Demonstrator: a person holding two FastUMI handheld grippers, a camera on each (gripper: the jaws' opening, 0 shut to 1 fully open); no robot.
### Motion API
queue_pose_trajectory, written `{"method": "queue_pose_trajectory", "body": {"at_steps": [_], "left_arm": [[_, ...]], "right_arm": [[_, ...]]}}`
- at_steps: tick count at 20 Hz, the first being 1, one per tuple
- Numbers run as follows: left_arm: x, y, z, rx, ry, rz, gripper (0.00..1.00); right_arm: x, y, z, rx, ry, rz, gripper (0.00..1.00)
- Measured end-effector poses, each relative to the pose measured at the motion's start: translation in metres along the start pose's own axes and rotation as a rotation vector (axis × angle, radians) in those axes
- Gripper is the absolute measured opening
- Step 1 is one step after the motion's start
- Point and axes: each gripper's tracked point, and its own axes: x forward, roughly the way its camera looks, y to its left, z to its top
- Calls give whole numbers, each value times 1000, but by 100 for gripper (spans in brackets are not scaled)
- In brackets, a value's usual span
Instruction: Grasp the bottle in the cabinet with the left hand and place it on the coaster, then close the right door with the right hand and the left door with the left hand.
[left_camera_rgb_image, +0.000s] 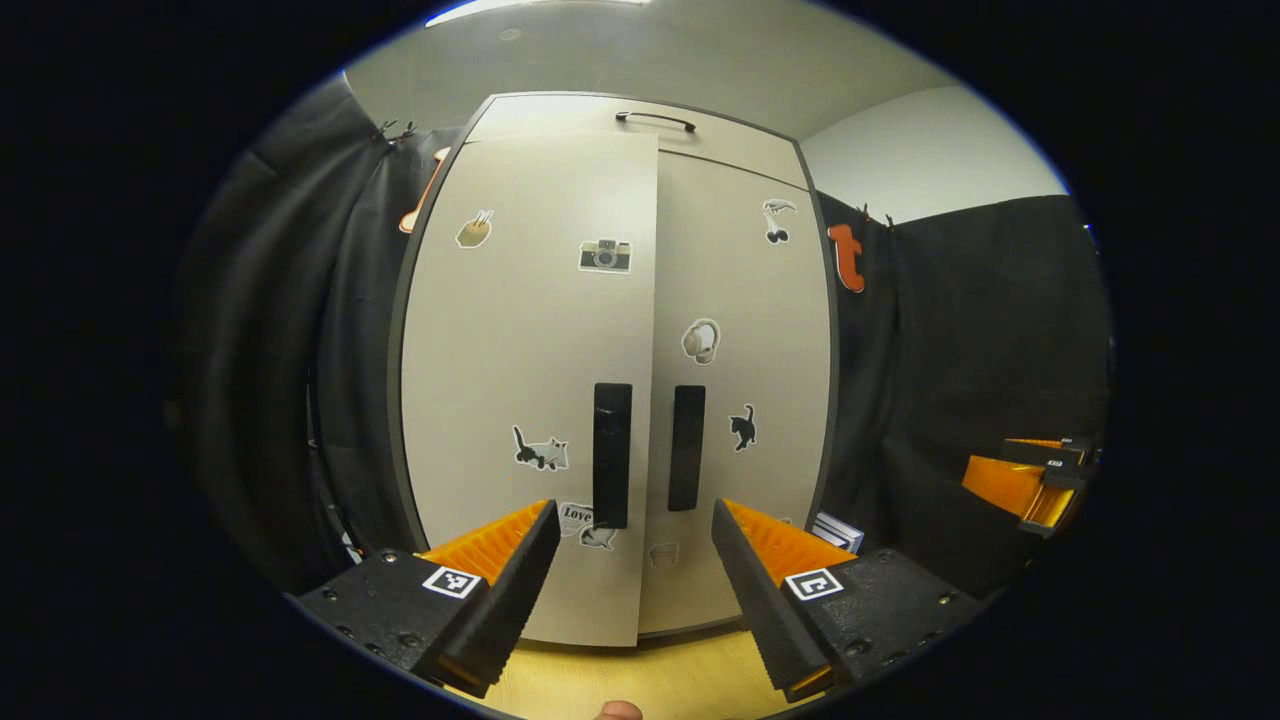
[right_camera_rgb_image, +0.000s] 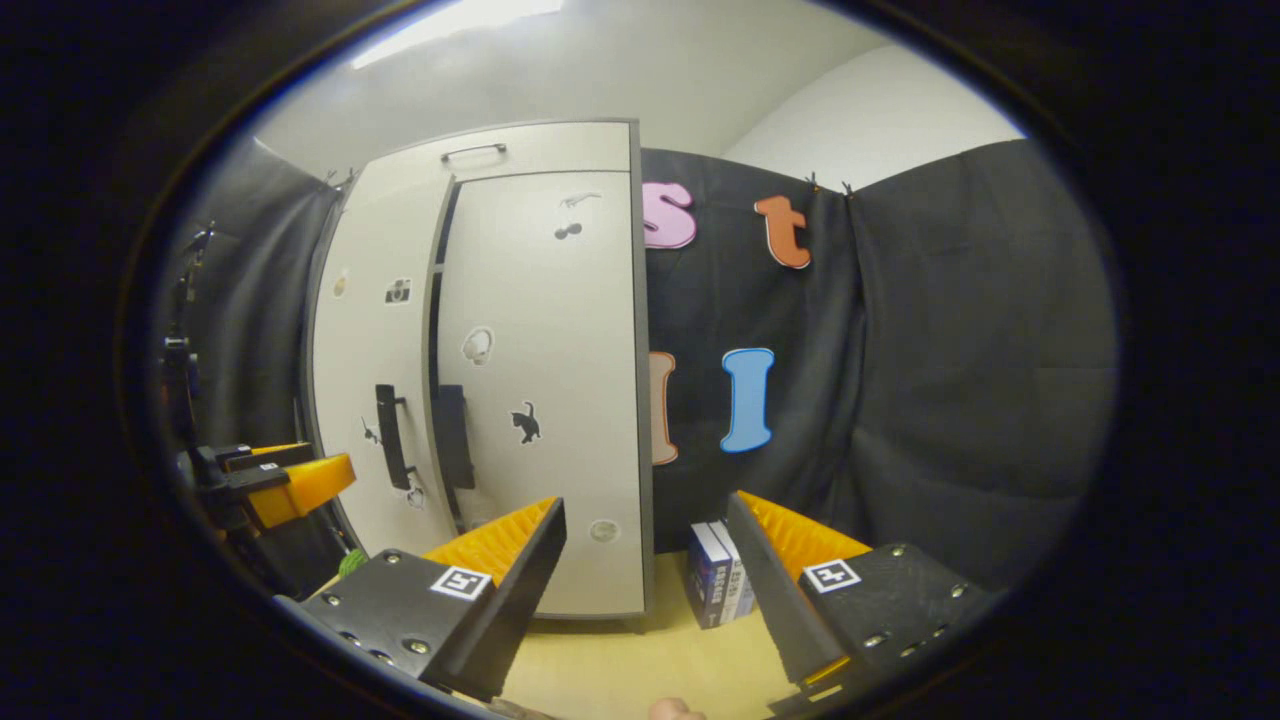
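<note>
Cabinet (left_camera_rgb_image: 610, 330) stands upright on the pale wooden tabletop (left_camera_rgb_image: 650, 680), and the bottle is hidden from where I stand. The right door (left_camera_rgb_image: 740, 400) sits flush, while the left door (left_camera_rgb_image: 530, 380) stands slightly proud of it, with a dark gap showing along its inner edge in the right gripper view. Two dark vertical handles (left_camera_rgb_image: 612, 455) sit side by side near the middle seam, among small stickers. The left hand-held gripper (left_camera_rgb_image: 635, 540) faces the doors with its fingers spread, holding nothing. The right hand-held gripper (right_camera_rgb_image: 645, 545) is off to the cabinet's right, fingers likewise spread and empty. A few blue books (right_camera_rgb_image: 715, 575) stand on the tabletop just beside the cabinet's right side.
</note>
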Motion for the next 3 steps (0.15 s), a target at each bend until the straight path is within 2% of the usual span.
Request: {"method": "queue_pose_trajectory", "body": {"at_steps": [1,2,3], "left_arm": [[1,1,0,0,1,1,95],[1,1,1,0,3,3,95],[0,2,0,1,5,6,95]], "right_arm": [[0,1,1,-1,-1,2,98],[0,2,0,-2,-1,5,93],[0,4,1,-2,-1,8,98]]}}
